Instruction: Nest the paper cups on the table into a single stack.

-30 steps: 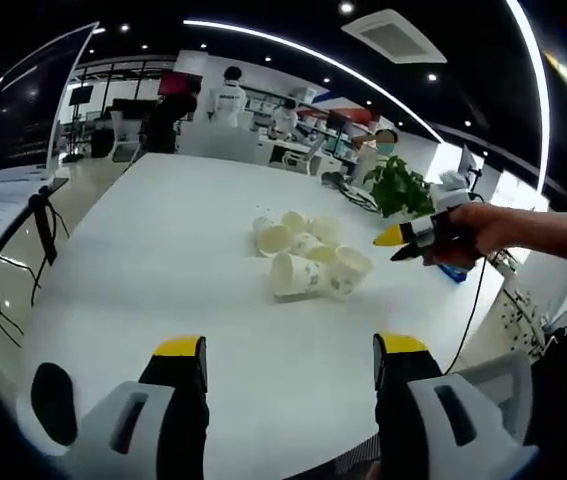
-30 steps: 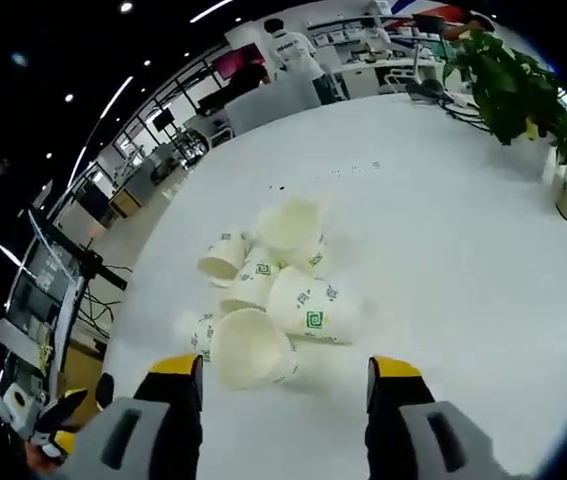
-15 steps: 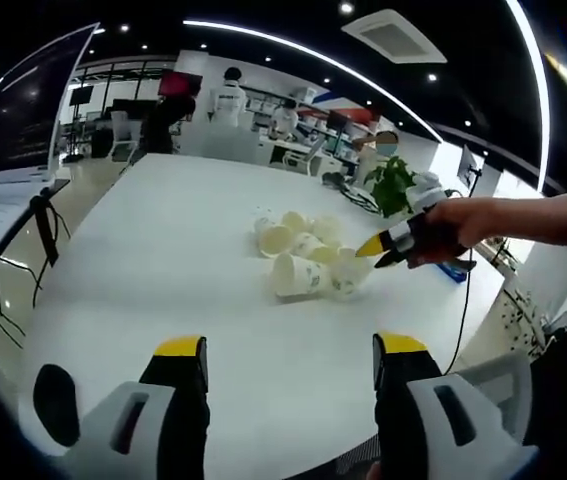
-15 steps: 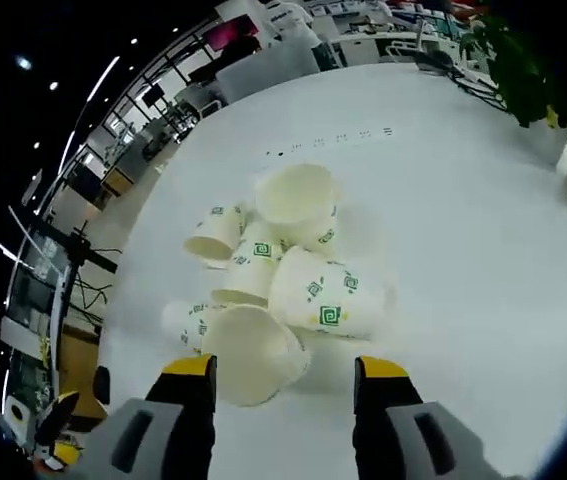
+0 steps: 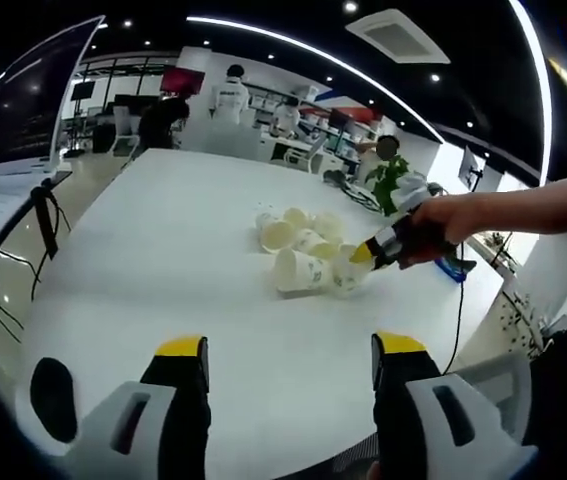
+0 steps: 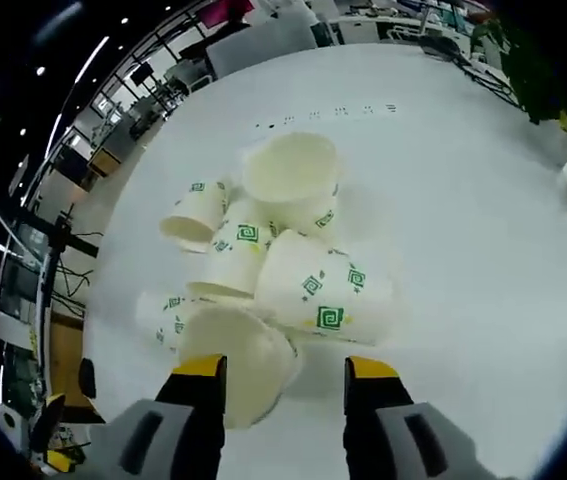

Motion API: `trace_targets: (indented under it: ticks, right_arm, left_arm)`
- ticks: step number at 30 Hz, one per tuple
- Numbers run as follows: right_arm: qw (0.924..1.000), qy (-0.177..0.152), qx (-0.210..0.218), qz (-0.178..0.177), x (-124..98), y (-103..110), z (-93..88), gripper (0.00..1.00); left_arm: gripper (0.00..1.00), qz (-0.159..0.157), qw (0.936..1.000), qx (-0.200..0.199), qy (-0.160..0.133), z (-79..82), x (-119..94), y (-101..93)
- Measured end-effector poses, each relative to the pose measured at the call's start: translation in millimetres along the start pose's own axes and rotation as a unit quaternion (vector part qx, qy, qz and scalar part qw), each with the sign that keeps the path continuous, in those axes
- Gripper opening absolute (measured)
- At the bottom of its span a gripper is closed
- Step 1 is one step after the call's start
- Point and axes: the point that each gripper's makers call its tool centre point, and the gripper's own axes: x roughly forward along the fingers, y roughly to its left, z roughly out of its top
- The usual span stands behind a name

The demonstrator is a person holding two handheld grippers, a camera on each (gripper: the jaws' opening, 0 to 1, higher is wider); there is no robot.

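Several white paper cups with green square prints lie jumbled in a pile (image 5: pixel 308 255) on the white table (image 5: pixel 163 250). My left gripper (image 5: pixel 291 350) hangs open over the near table edge, well short of the pile. My right gripper (image 5: pixel 363 252), held by a hand (image 5: pixel 433 225), touches the pile's right side. In the right gripper view, my right gripper (image 6: pixel 285 370) is open just above the nearest cup (image 6: pixel 231 360), whose open mouth faces the camera by the left finger. A cup on its side (image 6: pixel 323 295) lies just beyond. Another cup (image 6: pixel 291 170) shows its open mouth at the far end.
A potted plant (image 5: pixel 388 178) stands at the table's far right corner, with cables and a blue item (image 5: pixel 453 268) near it. A large screen on a stand (image 5: pixel 33 100) is off the table's left side. People (image 5: pixel 228 95) stand at desks beyond the far edge.
The right gripper has come down and forward to the pile, so the cups loom larger in its view, and its jaws have narrowed a little. The left gripper has stayed put.
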Motion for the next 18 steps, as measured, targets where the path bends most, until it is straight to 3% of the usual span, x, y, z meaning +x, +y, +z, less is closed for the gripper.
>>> trace_targets:
  ticks: [3,13,18]
  right_arm:
    - [0.9986,0.025,-0.037,-0.028,6,-8,-7.9,0.39]
    - [0.9985,0.034,-0.028,-0.033,12,-9,-10.7,0.3]
    - [0.9983,0.031,-0.034,-0.036,11,-9,-9.2,0.16]
  left_arm:
    - [0.65,0.0,1.0,-0.001,0.001,-1.6,0,1.3]
    - [0.64,0.003,1.0,-0.007,0.004,-5.3,-2,7.4]
    - [0.64,0.001,1.0,-0.006,0.006,-6.0,-1,6.4]
